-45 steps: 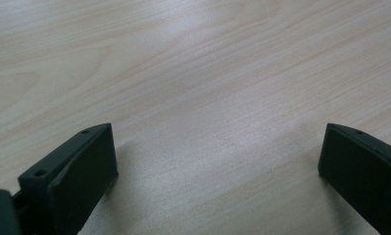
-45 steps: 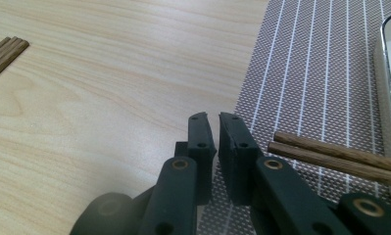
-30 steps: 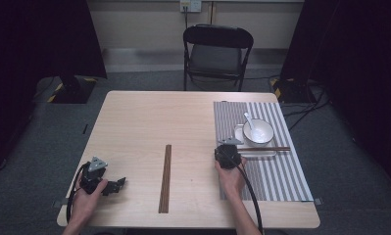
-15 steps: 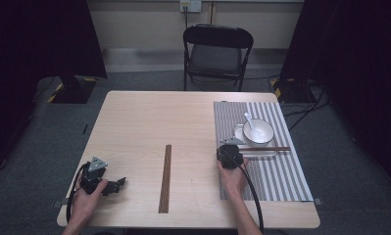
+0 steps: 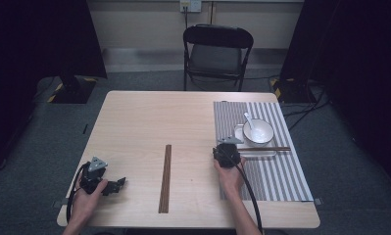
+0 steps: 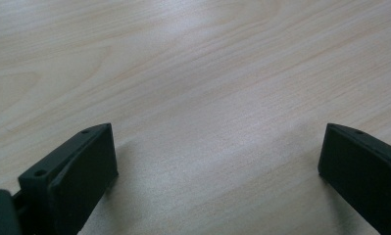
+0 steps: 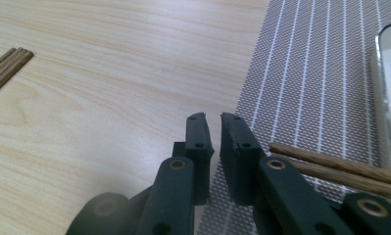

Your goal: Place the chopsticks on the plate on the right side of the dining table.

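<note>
wooden table [image 5: 149, 122] — chopsticks [image 7: 330, 164] just beside right gripper [image 7: 212, 120]

In the right gripper view, the pair of brown wooden chopsticks [image 7: 330, 164] runs behind the right tool [image 7: 213, 128], so its near end is hidden. The clear-rimmed white rectangular tray [image 7: 389, 93] is cut by the right edge (contents unseen). The dark wooden strip [image 7: 4, 68] leaves the left edge.
</note>
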A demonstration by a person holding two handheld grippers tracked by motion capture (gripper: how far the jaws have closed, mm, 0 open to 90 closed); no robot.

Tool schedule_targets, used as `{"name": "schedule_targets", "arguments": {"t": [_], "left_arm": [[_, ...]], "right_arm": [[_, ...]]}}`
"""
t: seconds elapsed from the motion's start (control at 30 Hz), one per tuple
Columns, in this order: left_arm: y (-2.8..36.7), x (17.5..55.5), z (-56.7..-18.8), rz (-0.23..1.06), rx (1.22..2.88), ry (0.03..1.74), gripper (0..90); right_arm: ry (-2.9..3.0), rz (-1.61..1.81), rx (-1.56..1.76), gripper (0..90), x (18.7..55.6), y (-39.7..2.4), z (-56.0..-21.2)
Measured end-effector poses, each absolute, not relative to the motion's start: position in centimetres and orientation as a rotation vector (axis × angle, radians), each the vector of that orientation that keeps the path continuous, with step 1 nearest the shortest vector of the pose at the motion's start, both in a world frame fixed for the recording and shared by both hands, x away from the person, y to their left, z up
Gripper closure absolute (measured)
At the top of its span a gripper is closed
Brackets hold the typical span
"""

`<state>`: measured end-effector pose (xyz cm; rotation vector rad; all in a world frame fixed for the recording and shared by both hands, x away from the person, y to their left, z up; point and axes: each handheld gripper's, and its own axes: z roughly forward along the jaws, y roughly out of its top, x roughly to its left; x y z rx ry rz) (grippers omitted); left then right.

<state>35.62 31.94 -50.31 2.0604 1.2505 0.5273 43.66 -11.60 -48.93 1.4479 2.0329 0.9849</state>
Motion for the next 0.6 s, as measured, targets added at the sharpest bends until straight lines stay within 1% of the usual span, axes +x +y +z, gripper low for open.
{"name": "schedule_targets", "arguments": {"t": [0.27, 0.6], "left_arm": [[31.9, 35.6, -50.3, 0.526, 2.059, 1.252, 0.4], [31.9, 35.6, -50.3, 0.524, 2.055, 1.253, 0.4]], "right_arm": [[2.02, 0.98, 1.463, 82.6, 44.6, -11.0, -48.9], [1.999, 0.961, 1.493, 82.6, 45.0, -11.5, -49.2]]}}
